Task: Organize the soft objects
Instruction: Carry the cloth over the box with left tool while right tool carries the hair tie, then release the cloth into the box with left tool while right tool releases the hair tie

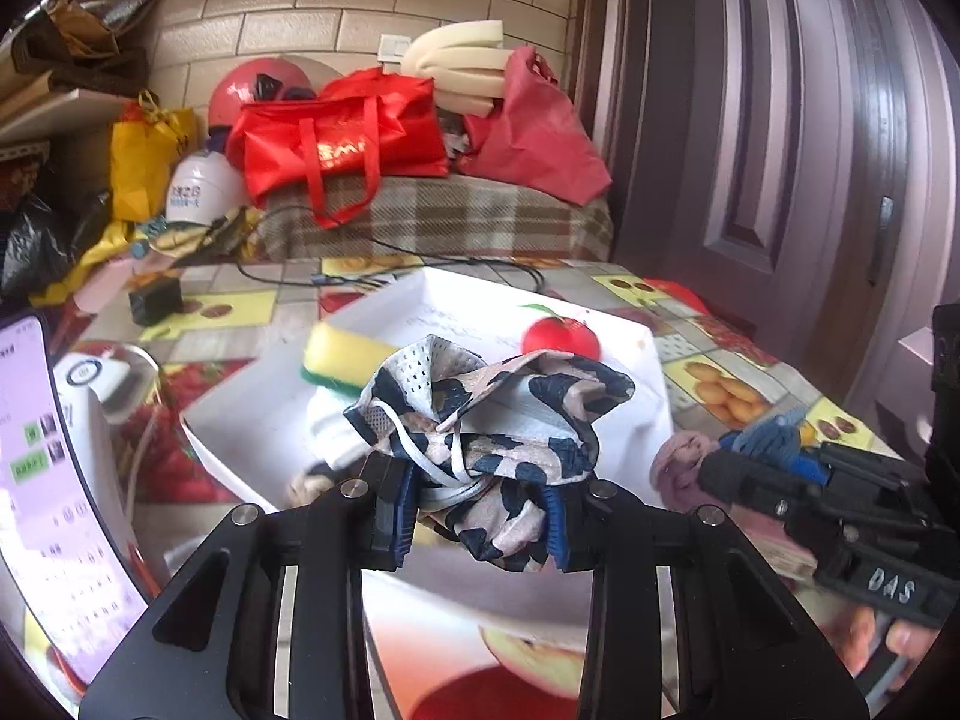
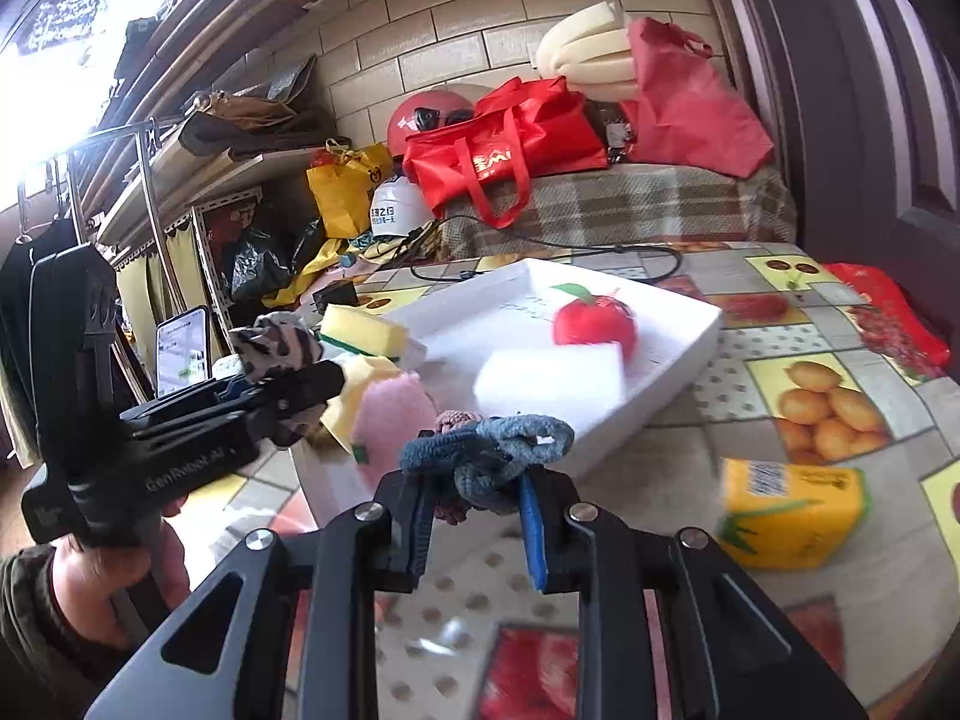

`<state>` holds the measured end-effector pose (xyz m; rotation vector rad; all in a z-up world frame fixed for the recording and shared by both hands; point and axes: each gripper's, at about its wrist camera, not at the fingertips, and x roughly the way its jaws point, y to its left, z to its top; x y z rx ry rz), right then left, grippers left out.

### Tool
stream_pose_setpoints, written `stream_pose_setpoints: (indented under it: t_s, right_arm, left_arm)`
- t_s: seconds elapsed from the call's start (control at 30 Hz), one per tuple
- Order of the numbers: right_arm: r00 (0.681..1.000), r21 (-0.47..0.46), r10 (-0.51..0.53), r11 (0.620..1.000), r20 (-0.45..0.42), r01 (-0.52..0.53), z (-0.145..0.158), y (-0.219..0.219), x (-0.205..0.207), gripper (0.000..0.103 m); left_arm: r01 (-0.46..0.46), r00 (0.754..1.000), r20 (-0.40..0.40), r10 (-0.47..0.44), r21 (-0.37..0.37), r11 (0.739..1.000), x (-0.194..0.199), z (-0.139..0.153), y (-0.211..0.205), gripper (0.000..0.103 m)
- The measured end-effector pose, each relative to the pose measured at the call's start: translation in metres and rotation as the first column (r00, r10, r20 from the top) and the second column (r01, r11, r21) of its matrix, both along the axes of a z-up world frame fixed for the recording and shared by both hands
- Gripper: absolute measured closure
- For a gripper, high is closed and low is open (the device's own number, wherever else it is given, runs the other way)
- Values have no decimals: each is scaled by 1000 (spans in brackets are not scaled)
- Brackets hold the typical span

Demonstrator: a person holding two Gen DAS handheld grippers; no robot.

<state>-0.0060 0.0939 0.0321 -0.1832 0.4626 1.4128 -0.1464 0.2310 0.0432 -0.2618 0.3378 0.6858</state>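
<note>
My left gripper is shut on a crumpled navy, white and pink patterned cloth, held above the near edge of a white tray. It also shows in the right wrist view. My right gripper is shut on a bundle of grey-blue and mauve fuzzy hair ties, held just off the tray's near right edge. In the tray lie a red plush apple, a white sponge block, a yellow-green sponge and a pink sponge.
A yellow carton lies on the fruit-print tablecloth to the right. A phone stands on a stand at the left. Red bags, helmets and foam sit on a plaid-covered surface behind. A black cable runs behind the tray.
</note>
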Motion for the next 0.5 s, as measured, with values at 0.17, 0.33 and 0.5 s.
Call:
stream_pose_setpoints:
  t_s: [0.17, 0.33, 0.5]
  right_arm:
    - [1000, 10, -22, 1000, 15, 22, 2, 19, -10, 79]
    - [998, 15, -59, 998, 1, 59, 3, 40, -6, 79]
    - [995, 10, -97, 995, -2, 97, 3, 58, 1, 79]
  left_arm:
    - [-61, 998, 1, 61, 60, 996, 5, 3, 12, 70]
    - [-111, 994, -3, 112, 116, 987, 16, 5, 27, 70]
    - [-96, 994, -45, 99, 73, 993, 33, 2, 47, 70]
